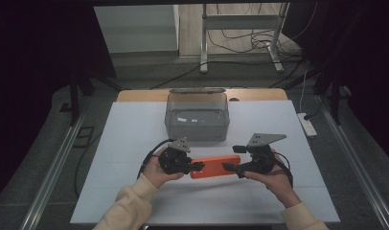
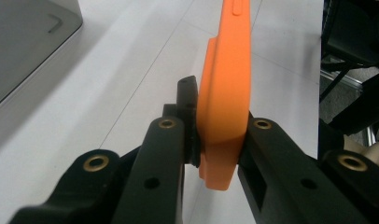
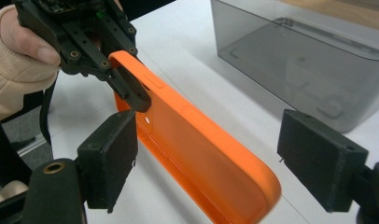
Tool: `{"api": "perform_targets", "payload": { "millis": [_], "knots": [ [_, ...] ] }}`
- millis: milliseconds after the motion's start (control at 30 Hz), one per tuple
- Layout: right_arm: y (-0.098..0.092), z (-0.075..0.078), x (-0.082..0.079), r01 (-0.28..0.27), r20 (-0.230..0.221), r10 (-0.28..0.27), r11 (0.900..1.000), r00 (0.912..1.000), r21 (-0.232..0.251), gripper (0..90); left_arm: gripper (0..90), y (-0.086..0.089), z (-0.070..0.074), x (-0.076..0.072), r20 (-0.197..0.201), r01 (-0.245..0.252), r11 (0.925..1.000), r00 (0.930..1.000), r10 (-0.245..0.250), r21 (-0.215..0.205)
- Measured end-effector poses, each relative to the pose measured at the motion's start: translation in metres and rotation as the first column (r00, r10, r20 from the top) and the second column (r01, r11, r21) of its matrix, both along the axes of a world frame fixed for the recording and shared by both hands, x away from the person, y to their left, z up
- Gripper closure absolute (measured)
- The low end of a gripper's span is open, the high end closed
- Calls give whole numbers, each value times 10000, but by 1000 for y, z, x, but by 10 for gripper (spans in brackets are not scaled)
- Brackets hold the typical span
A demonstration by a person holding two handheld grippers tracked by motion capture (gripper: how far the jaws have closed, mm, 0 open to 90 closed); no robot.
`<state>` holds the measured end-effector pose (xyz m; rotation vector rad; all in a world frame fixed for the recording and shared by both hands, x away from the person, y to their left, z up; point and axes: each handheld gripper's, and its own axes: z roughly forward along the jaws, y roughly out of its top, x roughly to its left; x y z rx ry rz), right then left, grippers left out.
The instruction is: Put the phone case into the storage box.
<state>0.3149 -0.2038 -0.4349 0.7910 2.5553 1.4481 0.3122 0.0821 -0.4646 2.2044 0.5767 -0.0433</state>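
At the left, the left gripper (image 1: 195, 166) is clamping one end of an orange phone case (image 1: 214, 166), holding it just above the white table (image 1: 135, 139). At the case's other end, the right gripper (image 1: 228, 167) is standing wide, its pads (image 3: 108, 158) either side of the case, not pressing it. Behind them a smoky clear bin (image 1: 197, 116) is sitting mid-table. Beyond, cables (image 1: 240, 40) are trailing across a wooden floor.
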Motion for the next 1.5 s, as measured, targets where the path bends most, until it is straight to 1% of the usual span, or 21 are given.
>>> {"api": "perform_targets", "payload": {
  "millis": [33,67,267,333,533,667,767,1033,1167,1333,1500],
  "knots": [
    [1,0,0,-23,25,24,9999,10000,-150,209,824,0,0,0,5,-8,10000,10000,8,6],
    [2,0,1,-88,-9,88,9999,10000,-66,213,824,0,0,0,2,-4,10000,10000,4,5],
    [5,1,3,-246,-81,246,9997,9997,-64,226,824,-2,0,-1,32,53,10000,10000,-53,24],
    [6,1,3,-286,-47,285,9995,9996,-165,225,823,-3,0,-1,48,67,10000,10000,-68,34],
    [10,1,5,-445,-90,443,9988,9990,-191,219,824,-3,0,0,57,56,10000,10000,-56,41],
    [12,0,6,-530,-120,525,9977,9985,-412,219,823,-3,0,-1,65,35,10000,10000,-35,37],
    [13,-1,7,-595,-143,590,9972,9982,-444,219,824,-4,0,-1,68,65,10000,10000,-66,67],
    [18,-1,7,-965,-175,956,9936,9953,-580,233,823,-5,-1,-2,73,113,9999,9999,-114,119],
    [20,-2,8,-1118,-252,1103,9911,9936,-722,238,824,-7,-1,-2,95,179,9997,9998,-180,175],
    [22,-3,9,-1275,-337,1250,9881,9916,-863,272,824,-8,-2,-2,103,216,9995,9997,-218,233],
    [24,-6,8,-1552,-427,1514,9824,9875,-1042,345,824,-10,-2,-3,101,376,9989,9992,-379,280]
  ]
}}
